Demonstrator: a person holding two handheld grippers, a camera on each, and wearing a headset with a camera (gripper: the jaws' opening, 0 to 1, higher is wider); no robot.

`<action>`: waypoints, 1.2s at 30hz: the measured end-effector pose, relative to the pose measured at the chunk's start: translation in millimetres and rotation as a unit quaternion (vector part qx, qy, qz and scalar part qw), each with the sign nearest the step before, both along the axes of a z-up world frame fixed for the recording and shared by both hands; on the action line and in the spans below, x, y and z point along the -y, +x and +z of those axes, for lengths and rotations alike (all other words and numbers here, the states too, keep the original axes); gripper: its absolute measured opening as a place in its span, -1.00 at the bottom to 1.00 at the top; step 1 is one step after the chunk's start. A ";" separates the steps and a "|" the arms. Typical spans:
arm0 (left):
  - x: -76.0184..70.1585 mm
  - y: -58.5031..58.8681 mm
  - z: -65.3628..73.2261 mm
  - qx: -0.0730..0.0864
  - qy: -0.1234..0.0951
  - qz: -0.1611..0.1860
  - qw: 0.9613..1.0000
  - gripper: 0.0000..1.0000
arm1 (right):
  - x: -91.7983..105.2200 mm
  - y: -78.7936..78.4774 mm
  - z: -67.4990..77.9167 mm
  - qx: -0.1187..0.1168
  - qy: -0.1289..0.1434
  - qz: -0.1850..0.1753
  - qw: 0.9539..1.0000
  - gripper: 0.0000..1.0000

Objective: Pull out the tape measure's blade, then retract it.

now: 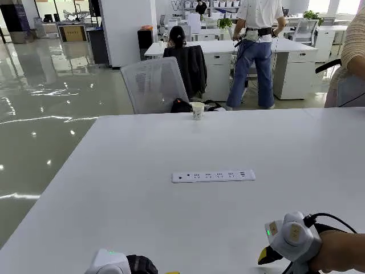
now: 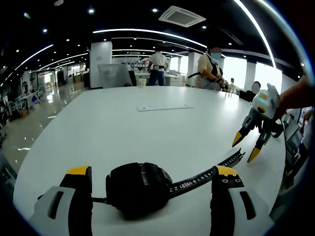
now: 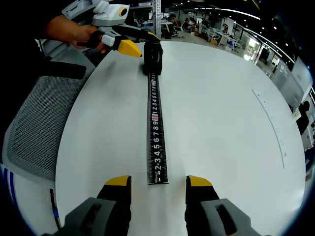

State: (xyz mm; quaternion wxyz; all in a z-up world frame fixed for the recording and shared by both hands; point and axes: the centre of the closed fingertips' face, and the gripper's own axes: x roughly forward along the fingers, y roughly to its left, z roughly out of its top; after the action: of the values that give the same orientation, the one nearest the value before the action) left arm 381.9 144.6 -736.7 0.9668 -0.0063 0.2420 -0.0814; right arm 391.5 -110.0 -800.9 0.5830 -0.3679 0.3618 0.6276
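The black tape measure case [image 2: 139, 189] lies on the white table [image 1: 142, 217] between my left gripper's [image 2: 152, 171] wide-apart yellow-tipped jaws, which do not touch it. Its black blade [image 2: 206, 174] runs out to the right toward my right gripper [image 2: 246, 147], which hovers open just above the blade's end. In the right gripper view the blade [image 3: 156, 128] lies flat and straight. Its end sits between my right gripper's [image 3: 158, 181] open jaws, and the case [image 3: 153, 54] is at the far end by my left gripper [image 3: 142, 43]. Both grippers [image 1: 111, 264] [image 1: 268, 256] sit at the table's near edge.
A white power strip [image 1: 213, 176] lies mid-table and a paper cup [image 1: 197, 110] stands at the far edge. A grey mesh chair [image 1: 154, 85] stands behind the table, another [image 3: 34, 123] by my side. People stand and sit at desks beyond.
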 end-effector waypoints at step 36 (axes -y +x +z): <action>-5.7 0.3 -17.3 -0.012 0.000 0.033 0.999 0.87 | 0.3 1.7 -10.9 0.012 -0.109 0.024 0.994 -0.77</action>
State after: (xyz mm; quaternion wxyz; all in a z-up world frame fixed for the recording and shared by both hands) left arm 382.2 150.3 -754.0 0.9659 -0.0156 0.2535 -0.0497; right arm 393.2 -110.4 -811.8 0.5284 -0.4455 0.4124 0.5935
